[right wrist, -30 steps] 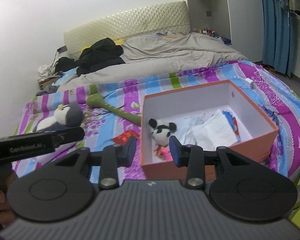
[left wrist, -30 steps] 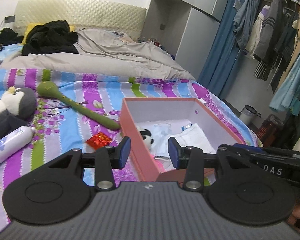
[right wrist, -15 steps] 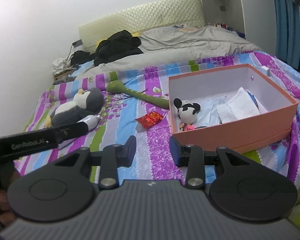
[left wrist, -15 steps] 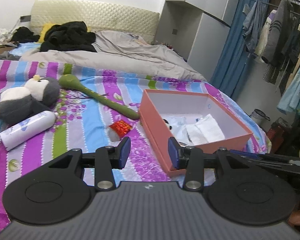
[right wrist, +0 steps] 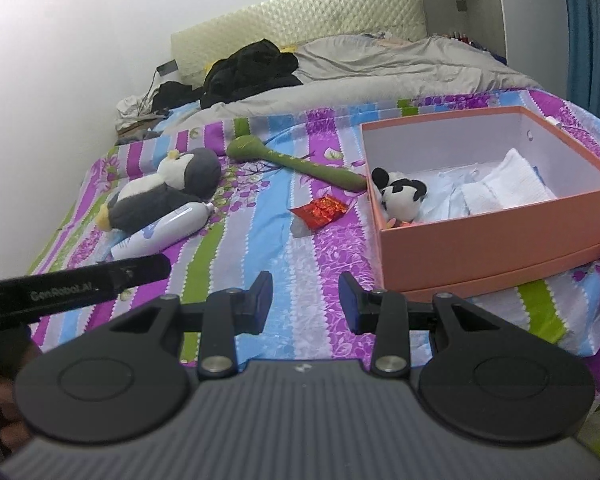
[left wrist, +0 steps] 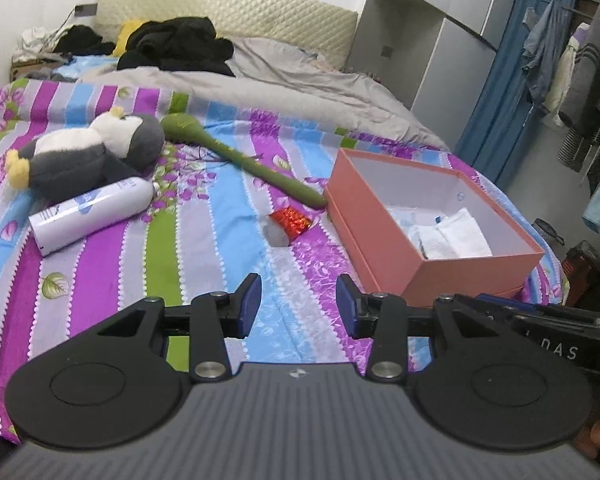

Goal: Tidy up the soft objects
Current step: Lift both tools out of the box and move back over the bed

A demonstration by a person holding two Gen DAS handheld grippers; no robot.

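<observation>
Two spread, empty tools (left wrist: 298, 304) (right wrist: 305, 303) above striped bedspread (left wrist: 204, 240); penguin plush (left wrist: 88, 152) beside bottle (left wrist: 92, 210).

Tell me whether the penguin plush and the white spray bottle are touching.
Touching. The right wrist view shows the white spray bottle tucked against the penguin plush, its nozzle end under the body with no bedspread between them.

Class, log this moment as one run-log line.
left gripper: open, empty | right gripper: open, empty | panda: in box | penguin, green toy: on bed
</observation>
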